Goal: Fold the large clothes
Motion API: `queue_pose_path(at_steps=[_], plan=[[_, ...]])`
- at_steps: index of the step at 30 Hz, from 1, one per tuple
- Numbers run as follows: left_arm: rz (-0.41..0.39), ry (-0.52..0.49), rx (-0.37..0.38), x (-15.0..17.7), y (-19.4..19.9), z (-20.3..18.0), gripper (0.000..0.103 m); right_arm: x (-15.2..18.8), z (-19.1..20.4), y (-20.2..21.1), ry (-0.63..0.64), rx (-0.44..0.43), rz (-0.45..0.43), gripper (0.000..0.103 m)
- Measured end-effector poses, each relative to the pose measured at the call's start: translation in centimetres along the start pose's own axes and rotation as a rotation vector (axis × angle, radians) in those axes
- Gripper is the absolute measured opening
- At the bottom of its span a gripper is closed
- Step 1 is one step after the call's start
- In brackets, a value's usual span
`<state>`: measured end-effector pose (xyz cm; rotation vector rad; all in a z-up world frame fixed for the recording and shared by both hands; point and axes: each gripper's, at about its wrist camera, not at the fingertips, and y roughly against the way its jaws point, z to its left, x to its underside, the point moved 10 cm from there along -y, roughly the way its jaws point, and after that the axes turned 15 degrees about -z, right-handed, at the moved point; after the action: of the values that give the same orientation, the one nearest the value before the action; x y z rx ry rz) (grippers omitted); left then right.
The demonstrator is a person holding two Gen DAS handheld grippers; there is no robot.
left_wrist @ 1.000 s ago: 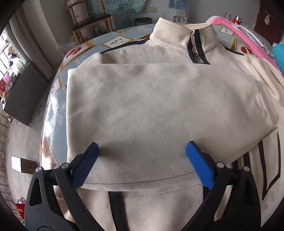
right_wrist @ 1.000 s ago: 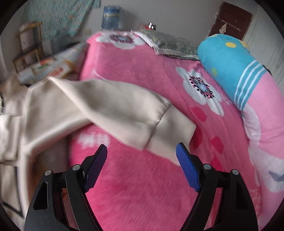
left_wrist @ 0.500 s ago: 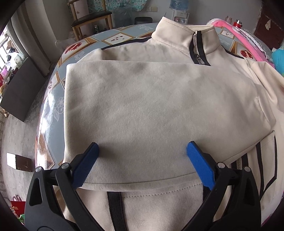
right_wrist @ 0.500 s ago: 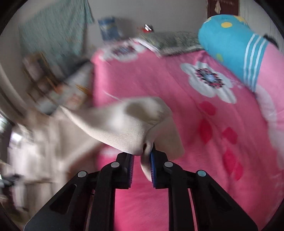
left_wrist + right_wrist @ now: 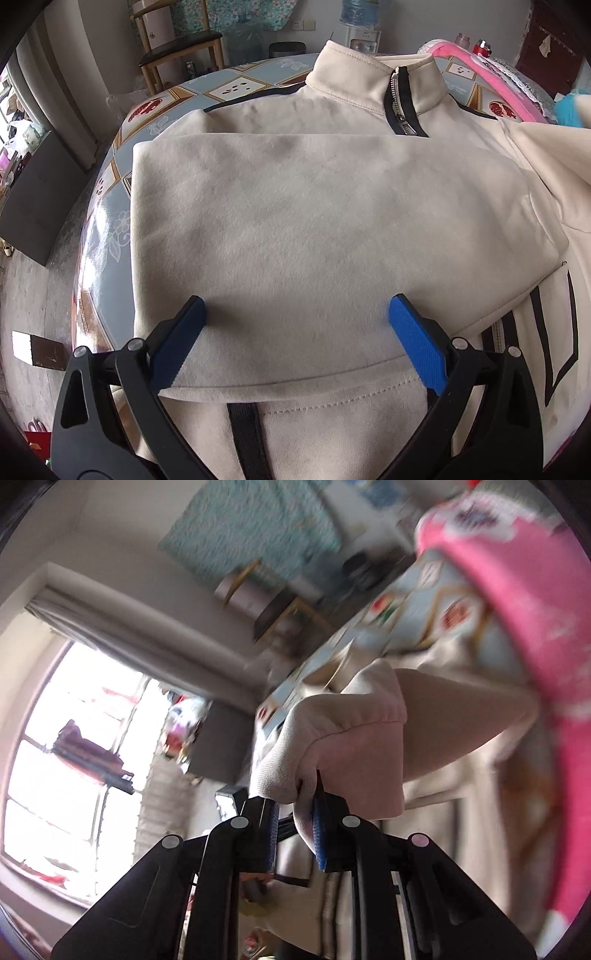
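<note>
A cream zip-neck sweatshirt (image 5: 314, 229) with black trim lies on the patterned table (image 5: 110, 229), one sleeve folded flat across its chest. My left gripper (image 5: 295, 317) is open, its blue pads resting on that folded sleeve near the hem. In the right wrist view my right gripper (image 5: 295, 808) is shut on the ribbed cuff (image 5: 332, 746) of the other sleeve, lifted clear of the pink bed cover (image 5: 517, 609) and tilted; the sleeve (image 5: 461, 716) trails back to the sweatshirt. In the left wrist view that raised sleeve (image 5: 554, 155) shows at the right edge.
A wooden chair (image 5: 177, 48) and a water dispenser (image 5: 360, 22) stand beyond the table. A pink-covered bed (image 5: 491, 88) borders the table on the right. A dark cabinet (image 5: 33, 195) stands at the left, below table height. A bright window (image 5: 74, 757) fills the left of the blurred right wrist view.
My right gripper closed on the sleeve cuff lying on the pink bed, then lifted and swung it toward the table while rolling. The left gripper stayed put on the folded sleeve.
</note>
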<state>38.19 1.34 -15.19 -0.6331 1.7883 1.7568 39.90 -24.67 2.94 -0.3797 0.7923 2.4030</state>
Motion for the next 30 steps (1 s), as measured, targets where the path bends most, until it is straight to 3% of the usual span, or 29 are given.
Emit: queue_pose_path(at_steps=[6,9,12,17,20,23,24,28,30], plan=[[-0.129,-0.022,0.069,-0.9,4.8,-0.5,0.097,5.8,-4.1,-11.3,-0.055,0.092,0.157,0.022],[-0.17,-0.013,0.152,-1.1,7.3,-1.6,0.096,7.6,-5.6,-13.5,-0.092,0.093,0.221,0.045],[-0.181,-0.006,0.254,-0.9,8.9,-3.4,0.096,7.2,-5.1,-12.2,-0.062,0.06,0.169,0.05],[-0.175,0.007,0.42,-1.1,9.9,-8.0,0.095,5.1,-5.3,-5.6,-0.049,-0.032,0.01,0.059],[-0.176,-0.003,0.489,-1.4,10.0,-10.7,0.093,4.9,-7.6,-2.1,-0.061,0.006,-0.061,0.059],[-0.139,-0.026,0.499,-1.1,8.6,-12.7,0.086,5.8,-10.0,-0.2,-0.065,0.058,-0.09,0.059],[-0.119,-0.019,0.494,-1.0,8.0,-13.0,0.079,6.2,-10.5,-0.2,-0.063,0.072,-0.09,0.059],[-0.012,0.104,0.459,0.0,4.8,-12.4,0.065,8.3,-12.9,0.6,-0.004,0.17,-0.095,0.056],[0.016,0.167,0.447,0.4,4.0,-11.5,0.063,9.4,-14.0,0.3,0.014,0.208,-0.089,0.055]])
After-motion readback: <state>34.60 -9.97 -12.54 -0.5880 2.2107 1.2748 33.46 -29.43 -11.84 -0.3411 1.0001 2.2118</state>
